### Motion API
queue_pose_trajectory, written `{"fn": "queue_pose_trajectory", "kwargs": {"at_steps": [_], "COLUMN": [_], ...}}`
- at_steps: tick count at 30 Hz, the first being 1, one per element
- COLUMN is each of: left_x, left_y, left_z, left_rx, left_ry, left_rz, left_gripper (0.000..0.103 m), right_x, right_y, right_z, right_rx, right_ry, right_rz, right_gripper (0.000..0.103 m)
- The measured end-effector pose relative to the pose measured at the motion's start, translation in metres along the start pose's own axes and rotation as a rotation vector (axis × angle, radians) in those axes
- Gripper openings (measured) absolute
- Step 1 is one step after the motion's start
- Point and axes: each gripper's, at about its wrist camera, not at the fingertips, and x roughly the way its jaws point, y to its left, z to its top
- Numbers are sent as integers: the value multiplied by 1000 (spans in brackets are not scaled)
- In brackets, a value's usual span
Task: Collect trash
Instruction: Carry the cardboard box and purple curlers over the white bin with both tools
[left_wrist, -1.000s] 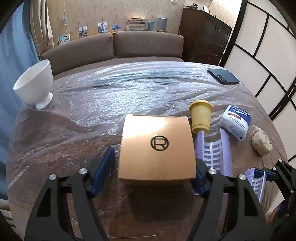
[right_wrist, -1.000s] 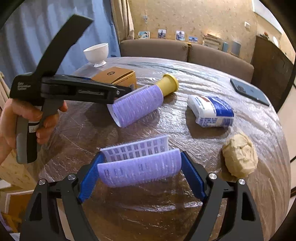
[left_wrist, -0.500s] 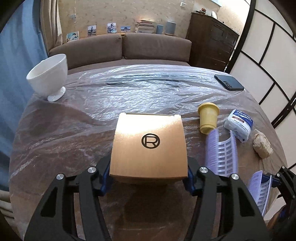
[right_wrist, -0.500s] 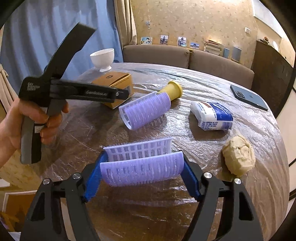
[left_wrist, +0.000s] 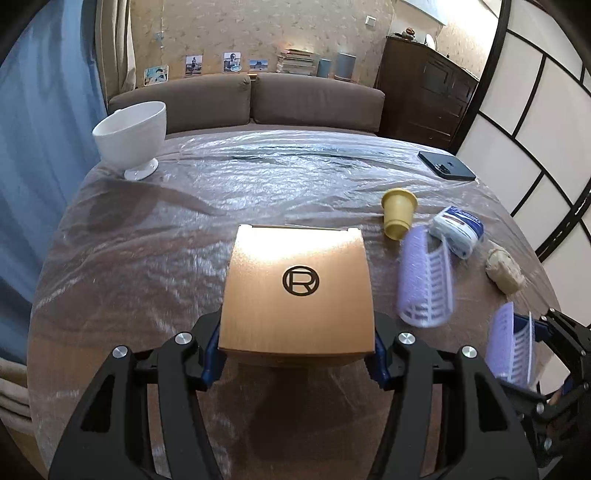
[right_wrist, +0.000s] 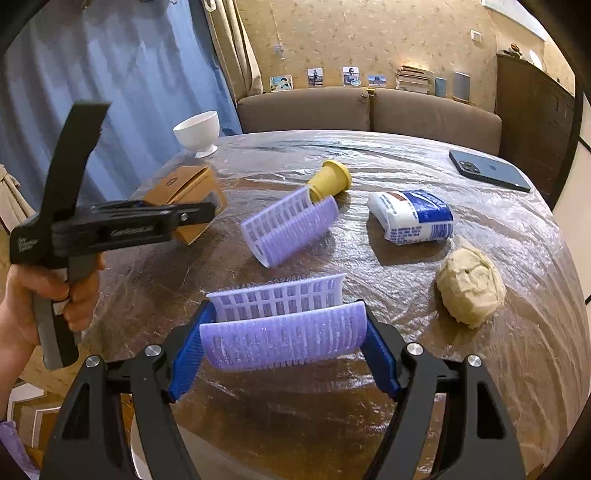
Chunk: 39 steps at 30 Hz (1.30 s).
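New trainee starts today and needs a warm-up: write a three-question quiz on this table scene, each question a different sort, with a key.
1. True or false: the left hand-held gripper is shut on the brown cardboard box.
2. Multiple choice: what does the right hand-held gripper hold? A) the yellow cup B) a purple hair roller C) the crumpled paper ball
3. Fill in: the yellow cup lies on its ____, its narrow end tucked into the second purple roller.

Key: 1 true; 2 B, the purple hair roller; 3 side.
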Motion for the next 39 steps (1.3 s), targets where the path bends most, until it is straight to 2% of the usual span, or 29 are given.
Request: {"fn": "queue_pose_trajectory", "kwargs": {"at_steps": [13, 39], "left_x": [-18, -57], "left_y": [-11, -29], "left_z": [-31, -83], "left_rx": [-24, 39], "left_ry": [23, 32], "left_rz": [-21, -67], "left_gripper": [60, 60], "right_x": [-8, -40], "right_y": [-6, 7], "right_z": [-11, -34], "right_rx": [47, 25], "right_ry": [13, 17], "right_rz": [-7, 30], "right_gripper": [74, 74]}}
